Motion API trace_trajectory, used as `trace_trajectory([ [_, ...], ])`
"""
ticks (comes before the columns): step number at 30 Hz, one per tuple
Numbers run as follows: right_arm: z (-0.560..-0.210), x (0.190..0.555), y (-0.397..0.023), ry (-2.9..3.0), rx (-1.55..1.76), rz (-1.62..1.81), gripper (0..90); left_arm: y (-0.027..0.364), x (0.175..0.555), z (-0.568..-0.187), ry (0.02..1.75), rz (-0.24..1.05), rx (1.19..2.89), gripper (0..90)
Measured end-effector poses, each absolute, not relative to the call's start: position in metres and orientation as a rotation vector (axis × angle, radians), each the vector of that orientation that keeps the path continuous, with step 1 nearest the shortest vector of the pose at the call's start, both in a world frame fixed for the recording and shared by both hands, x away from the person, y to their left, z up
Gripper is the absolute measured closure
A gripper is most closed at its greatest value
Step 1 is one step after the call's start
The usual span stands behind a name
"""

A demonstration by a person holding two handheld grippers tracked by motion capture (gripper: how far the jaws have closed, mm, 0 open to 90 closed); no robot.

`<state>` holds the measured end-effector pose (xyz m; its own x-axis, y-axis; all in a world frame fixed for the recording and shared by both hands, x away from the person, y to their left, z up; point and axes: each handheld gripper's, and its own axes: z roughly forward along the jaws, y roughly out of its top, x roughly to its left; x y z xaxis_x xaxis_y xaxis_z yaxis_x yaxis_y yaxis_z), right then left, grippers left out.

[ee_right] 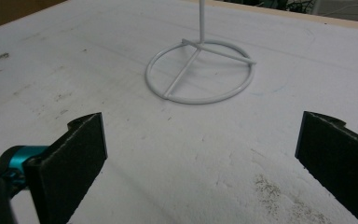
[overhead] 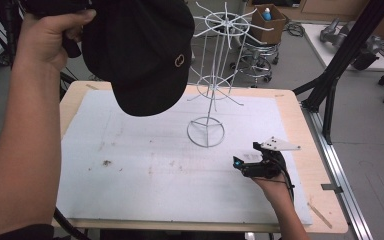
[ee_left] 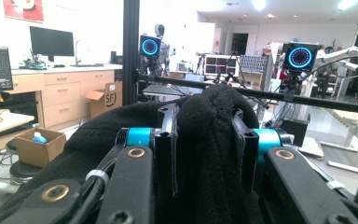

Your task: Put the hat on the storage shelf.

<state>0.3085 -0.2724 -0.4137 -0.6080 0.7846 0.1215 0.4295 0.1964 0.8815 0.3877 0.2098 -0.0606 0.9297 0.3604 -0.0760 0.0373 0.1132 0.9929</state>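
A black cap with a small round ring emblem hangs high over the table's back left. My left gripper is shut on a bunched fold of the cap, its two black fingers pressing the fabric from both sides. A hand holds that gripper behind the cap. A white wire display stand with spoked tiers rises from a ring base at the table's middle back. My right gripper rests low on the white board, in front and right of the base. Its jaws stand wide open with nothing between them.
A white foam board covers the wooden table. Behind the table a stool carries a cardboard box with a blue bottle. A black frame post slants down at the table's right edge.
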Motion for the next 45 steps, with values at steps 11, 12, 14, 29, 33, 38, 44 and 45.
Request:
trace_trajectory([
  [11,-0.414,0.309,-0.272,2.124,1.141,1.381,1.1,0.186,0.396,-0.064,0.343,0.262,1.481,68.7],
  [12,-0.414,0.309,-0.272,2.125,1.141,1.381,1.0,0.184,0.397,-0.066,0.345,0.263,1.487,68.7],
  [14,-0.414,0.308,-0.272,2.124,1.142,1.382,1.0,0.18,0.399,-0.07,0.349,0.255,1.504,68.7],
  [29,-0.413,0.308,-0.272,2.125,1.129,1.382,1.1,0.165,0.402,-0.091,0.369,0.271,1.58,68.2],
  [33,-0.413,0.307,-0.272,2.127,1.135,1.382,1.0,0.168,0.406,-0.105,0.396,0.275,1.605,68.1],
  [38,-0.414,0.308,-0.271,2.132,1.131,1.376,1.0,0.172,0.41,-0.12,0.419,0.263,1.618,67.9],
  [44,-0.415,0.308,-0.27,2.137,1.13,1.369,1.1,0.175,0.416,-0.142,0.448,0.233,1.621,67.8],
  [45,-0.415,0.308,-0.27,2.141,1.13,1.367,1.0,0.176,0.416,-0.145,0.454,0.228,1.621,67.8],
])
